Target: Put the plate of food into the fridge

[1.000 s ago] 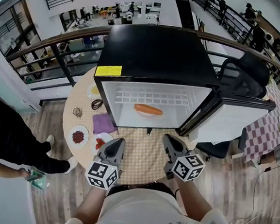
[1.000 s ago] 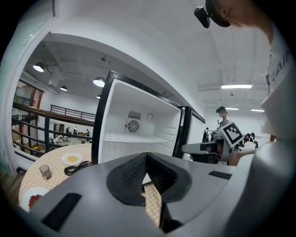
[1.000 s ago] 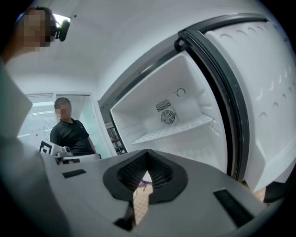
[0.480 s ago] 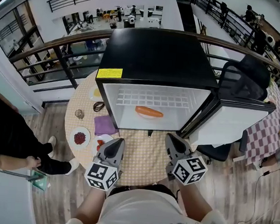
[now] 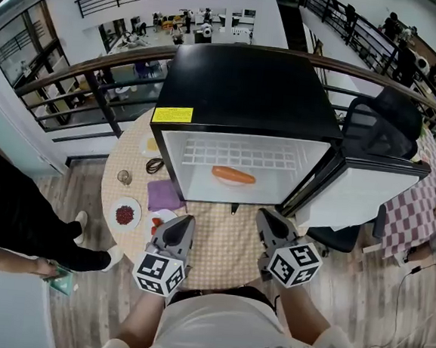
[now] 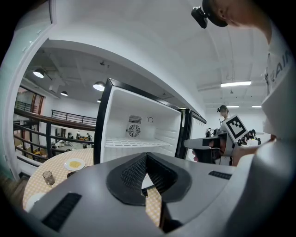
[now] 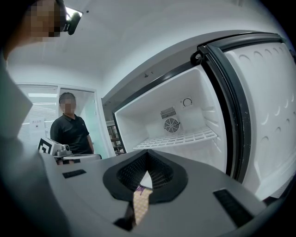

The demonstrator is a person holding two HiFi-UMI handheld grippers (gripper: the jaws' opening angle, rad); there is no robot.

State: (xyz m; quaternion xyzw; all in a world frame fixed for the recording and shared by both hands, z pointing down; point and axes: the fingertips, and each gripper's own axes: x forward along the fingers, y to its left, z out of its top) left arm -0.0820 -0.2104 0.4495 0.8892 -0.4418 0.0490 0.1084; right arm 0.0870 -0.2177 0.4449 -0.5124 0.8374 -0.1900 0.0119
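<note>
— Fridge (image 5: 244,88) up on the round table (image 5: 226,250), black outside, white inside, door (image 5: 360,193) swung right out to the right. What's in there?

— One plate (image 5: 232,182), with a single long orange piece of food (image 5: 234,175) lying across it. It's down on the fridge floor, under the wire shelf (image 5: 239,154), roughly midway across the opening.

— And the tongs?

— Left tongs (image 5: 189,218) hover low over the patterned tablecloth in front of the opening. The jaws are pressed together at the tips with nothing between them. Right tongs (image 5: 261,213) sit just beside the bottom corner of the door, and their jaws are closed and empty too. Both point at the fridge mouth, well apart from the plate.

— What else is on the table?

— All to the left of the fridge: a purple cloth (image 5: 162,193), a dish of dark red bits (image 5: 125,214), and a second dish with red pieces (image 5: 155,222) just beside the left tongs. There's also a small glass (image 5: 122,175), and a saucer with something yellow (image 5: 148,142) further back.

— Anyone about?

— A person in black (image 5: 10,212) at the left edge, standing on the wooden floor. There's a black office chair (image 5: 378,119) behind the door.
</note>
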